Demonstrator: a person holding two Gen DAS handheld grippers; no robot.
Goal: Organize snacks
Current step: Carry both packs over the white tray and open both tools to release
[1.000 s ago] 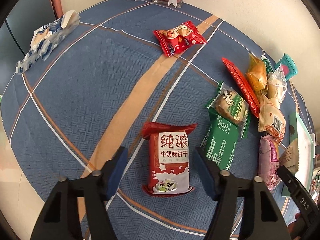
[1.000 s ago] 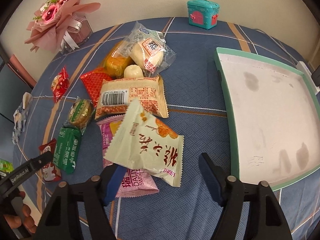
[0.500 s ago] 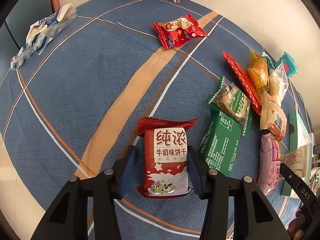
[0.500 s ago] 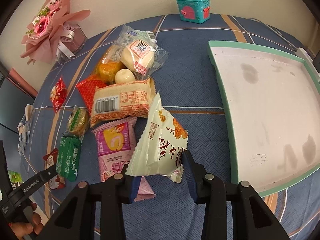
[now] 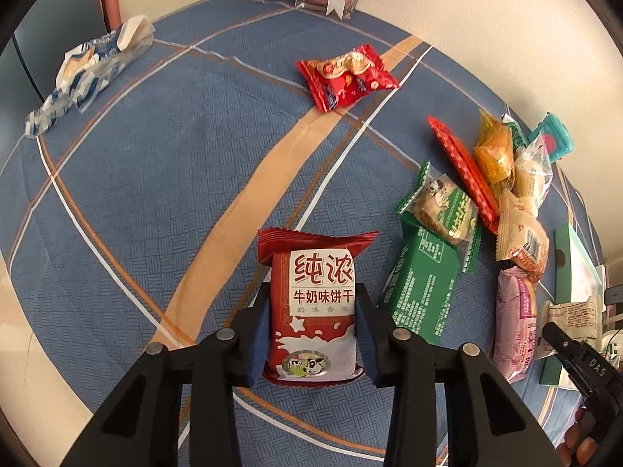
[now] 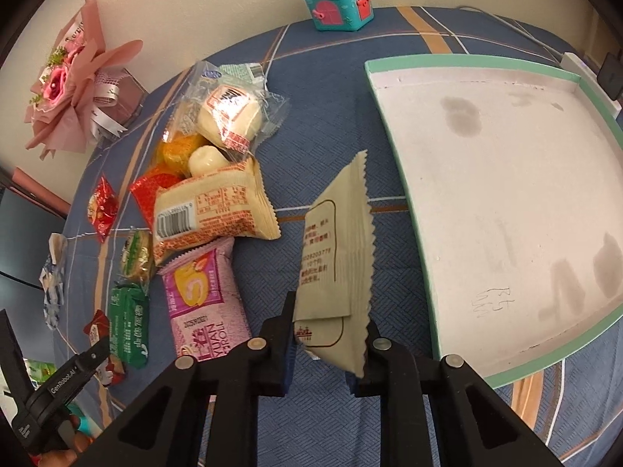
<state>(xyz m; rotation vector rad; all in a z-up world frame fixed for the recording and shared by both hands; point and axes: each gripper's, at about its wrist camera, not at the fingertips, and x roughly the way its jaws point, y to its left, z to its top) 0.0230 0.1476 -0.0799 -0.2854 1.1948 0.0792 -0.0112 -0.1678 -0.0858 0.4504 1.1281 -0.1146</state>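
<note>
gripping "纯浓" biscuit pack (image 5: 316, 313), "yuan roll" packet (image 6: 204, 303)

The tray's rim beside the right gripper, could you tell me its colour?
Mint green, around the tray; clearest in the right wrist view.

Pretty bright, soft even indoor light, faint shadows, heavy fisheye bending at edges, dark vignette corners, mostly sharp

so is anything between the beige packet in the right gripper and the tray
Nothing visible. The right gripper is shut on the beige packet, and only bare blue tablecloth lies between it and the green-rimmed tray to its right. The snack pile sits on the packet's other side, away from that path.
</note>
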